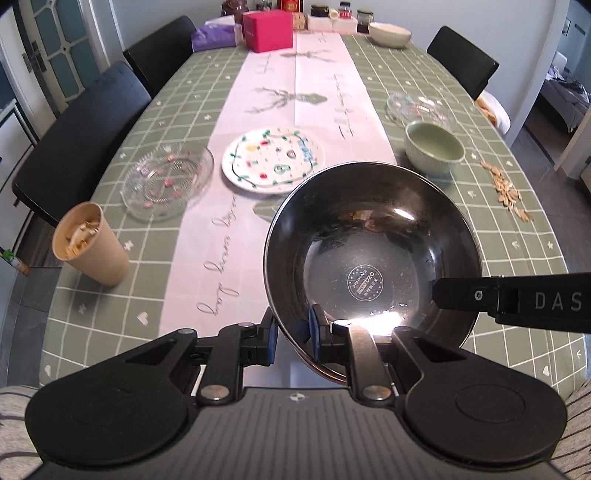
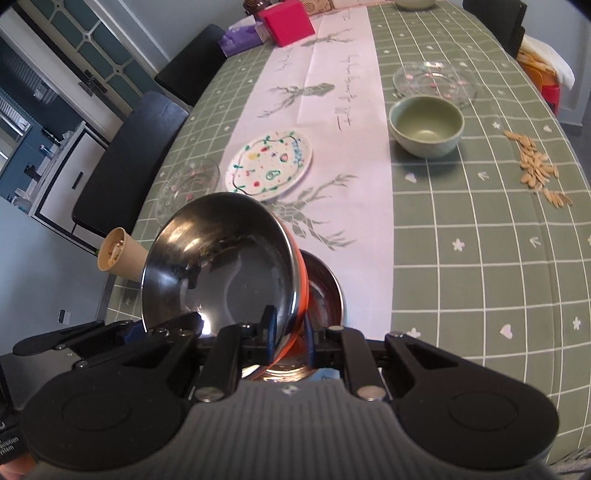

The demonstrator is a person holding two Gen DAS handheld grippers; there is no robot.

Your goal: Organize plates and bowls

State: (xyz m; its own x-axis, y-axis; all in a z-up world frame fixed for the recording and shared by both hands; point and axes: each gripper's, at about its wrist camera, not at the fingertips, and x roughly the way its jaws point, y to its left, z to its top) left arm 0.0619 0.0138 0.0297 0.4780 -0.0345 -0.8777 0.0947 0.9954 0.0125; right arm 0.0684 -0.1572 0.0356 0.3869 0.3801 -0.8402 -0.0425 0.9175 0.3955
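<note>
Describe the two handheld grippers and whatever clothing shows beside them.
Both the left gripper and the right gripper are matte black with round lobed side plates, silver pivot bolts, a ribbed grey body and blue finger pads. One finger bears white letters "DAS". A grey striped sleeve shows beside them.

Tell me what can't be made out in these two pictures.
- Steel bowl, left wrist view: near rim hidden by the left gripper.
- Orange-rimmed bowl, right wrist view: hides most of a second bowl behind it, so whether they touch is unclear.
- Jars at the far end, left wrist view: too small to read.
- Right gripper: its own view shows the jaws clamping the orange rim; in the left wrist view the edge cuts off all but one finger.
</note>
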